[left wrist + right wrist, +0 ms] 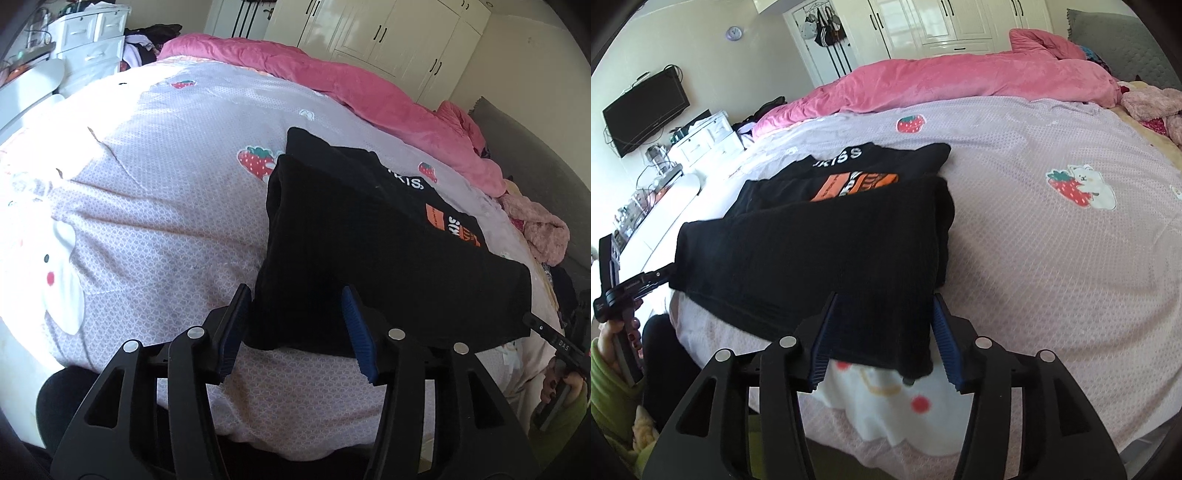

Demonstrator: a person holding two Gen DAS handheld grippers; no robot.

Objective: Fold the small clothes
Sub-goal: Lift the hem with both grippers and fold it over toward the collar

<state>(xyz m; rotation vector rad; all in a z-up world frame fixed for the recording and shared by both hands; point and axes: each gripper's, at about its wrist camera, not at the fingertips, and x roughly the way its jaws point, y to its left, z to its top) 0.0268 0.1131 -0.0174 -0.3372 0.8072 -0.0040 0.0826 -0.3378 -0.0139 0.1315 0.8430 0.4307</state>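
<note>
In the left wrist view, the black T-shirt point(369, 236) is seen lying on the bed point(155, 206), already folded once so that its near flap covers most of the printed front. Relative to the shirt, the left tool point(295, 332) stands at the near left corner, its jaws parted, with the corner of the hem lying between the blue pads point(236, 325) and neither pad pressing on the cloth; it is read as released. From that corner the near edge of the shirt runs away to the right, toward the other hand point(565, 384) at the frame's right edge. In the right wrist view, the same shirt is seen from its other near corner: the right tool point(882, 336) straddles that corner with its jaws likewise apart, the cloth hanging loosely between them, so it too is judged released. The long axis of the folded shirt is seen to run across from one tool to the other, the printed end lying farther up the bed toward the pink duvet point(960, 81). Neither hand is judged nearer; each sits at its own end of the near hem, so any next fold would be taken along that axis.
</note>
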